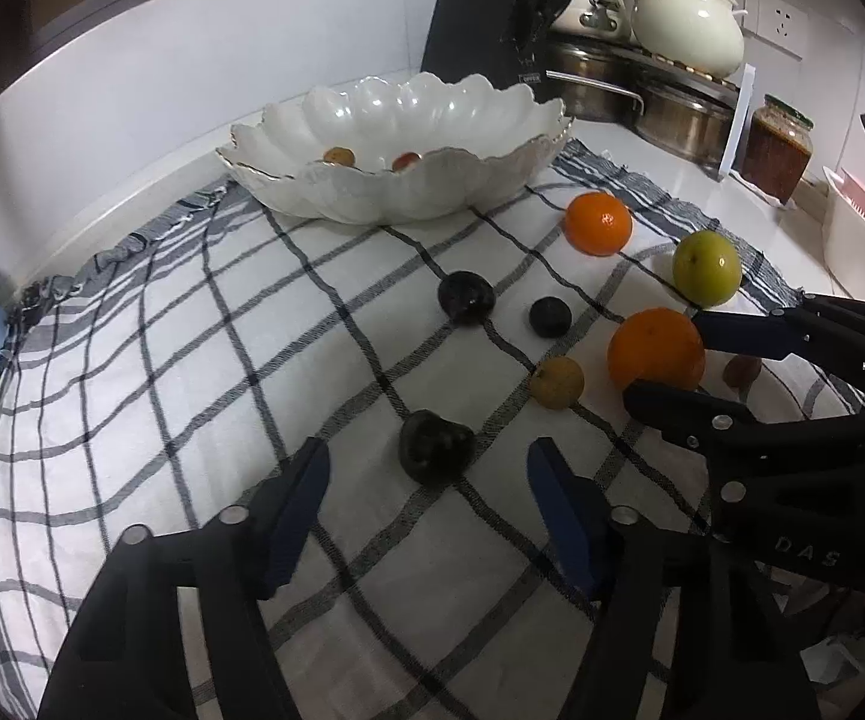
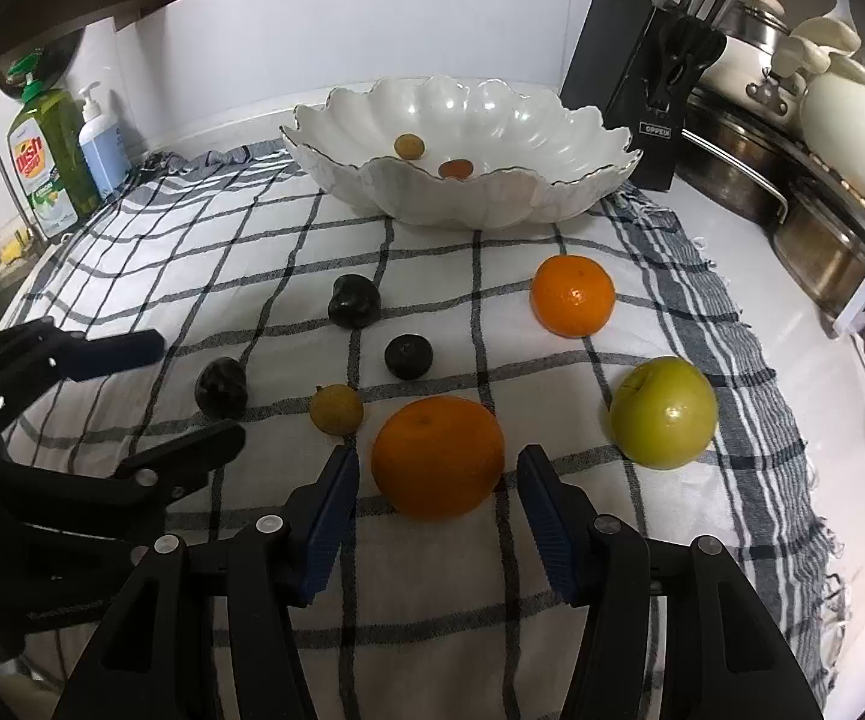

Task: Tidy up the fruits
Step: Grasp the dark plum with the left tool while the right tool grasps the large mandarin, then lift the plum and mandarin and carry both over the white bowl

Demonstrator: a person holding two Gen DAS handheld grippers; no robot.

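A white kitchen surface point(image 2: 792, 360) carries a black-and-white checked cloth point(image 2: 288, 276), a black knife block point(image 2: 630, 90), and a green dish-soap bottle point(image 2: 42, 156).

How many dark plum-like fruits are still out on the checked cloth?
3. One dark fruit lies nearest the white scalloped bowl, one mid-cloth beside the small yellow fruit, one between the left tool's fingers. None seems hidden.
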